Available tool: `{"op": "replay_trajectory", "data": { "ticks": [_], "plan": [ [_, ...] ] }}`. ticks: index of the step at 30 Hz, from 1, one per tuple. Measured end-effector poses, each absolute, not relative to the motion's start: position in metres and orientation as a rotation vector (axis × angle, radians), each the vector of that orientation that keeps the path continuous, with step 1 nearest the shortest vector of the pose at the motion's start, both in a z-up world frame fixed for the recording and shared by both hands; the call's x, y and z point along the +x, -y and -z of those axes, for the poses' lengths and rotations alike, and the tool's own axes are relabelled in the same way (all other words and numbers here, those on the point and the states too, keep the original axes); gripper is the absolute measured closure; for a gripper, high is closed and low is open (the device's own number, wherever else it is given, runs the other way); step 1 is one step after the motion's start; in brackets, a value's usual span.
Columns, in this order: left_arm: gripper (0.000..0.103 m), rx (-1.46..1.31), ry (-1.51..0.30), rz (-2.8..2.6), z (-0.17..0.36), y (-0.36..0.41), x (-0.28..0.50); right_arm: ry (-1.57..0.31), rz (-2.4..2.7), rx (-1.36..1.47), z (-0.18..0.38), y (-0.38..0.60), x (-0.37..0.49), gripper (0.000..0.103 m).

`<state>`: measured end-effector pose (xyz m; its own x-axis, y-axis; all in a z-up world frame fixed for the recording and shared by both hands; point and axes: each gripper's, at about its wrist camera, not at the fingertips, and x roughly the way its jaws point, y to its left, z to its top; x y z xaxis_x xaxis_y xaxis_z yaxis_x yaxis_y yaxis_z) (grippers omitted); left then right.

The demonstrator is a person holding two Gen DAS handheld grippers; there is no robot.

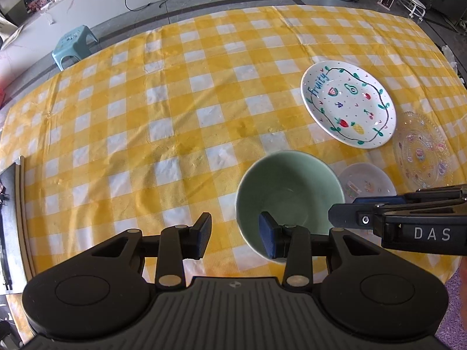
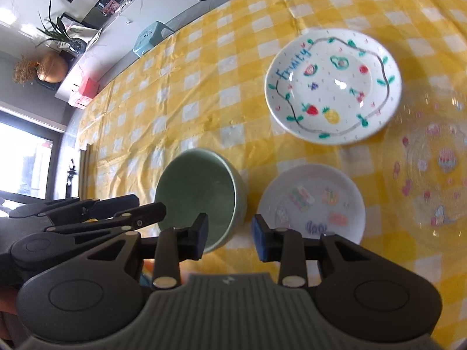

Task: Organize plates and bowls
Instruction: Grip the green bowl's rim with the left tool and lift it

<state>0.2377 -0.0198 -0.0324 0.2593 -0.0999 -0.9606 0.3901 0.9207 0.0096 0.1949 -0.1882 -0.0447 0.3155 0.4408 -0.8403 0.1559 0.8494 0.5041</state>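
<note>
Left gripper [image 1: 235, 234] jaws spread, nothing pinched, one blue pad hanging over the near rim of the green bowl [image 1: 287, 195], the other over bare cloth. Right gripper [image 2: 229, 237] jaws also apart and empty, gap sitting between the green bowl and the small white plate [image 2: 313, 201]. Further out: fruit-painted plate [image 2: 332, 86] lying flat behind those two, clear glass plate [image 2: 432, 172] off to the right, all on the yellow checked tablecloth [image 1: 175, 110]. Teal stool [image 1: 74, 45] beyond the table edge.

Black claw [image 1: 235, 234], blue pads, "DAS" lettering
</note>
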Motion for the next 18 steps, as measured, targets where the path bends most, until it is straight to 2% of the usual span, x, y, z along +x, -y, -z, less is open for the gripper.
{"op": "replay_trajectory", "data": {
  "ticks": [3,7,14,18],
  "plan": [
    [0.064,0.244,-1.289,0.341,0.038,0.018,0.245,-1.252,-0.206,0.508,0.047,0.18,0.205,0.078],
    [0.075,0.231,-1.32,0.347,0.047,0.017,0.252,-1.252,-0.2,0.431,0.051,0.17,0.213,0.082],
    [0.084,0.196,-1.368,0.366,0.057,0.017,0.26,-1.283,-0.197,0.398,0.065,0.164,0.222,0.086],
    [0.093,0.197,-1.389,0.379,0.062,0.021,0.261,-1.289,-0.182,0.388,0.069,0.163,0.223,0.095]
  ]
}}
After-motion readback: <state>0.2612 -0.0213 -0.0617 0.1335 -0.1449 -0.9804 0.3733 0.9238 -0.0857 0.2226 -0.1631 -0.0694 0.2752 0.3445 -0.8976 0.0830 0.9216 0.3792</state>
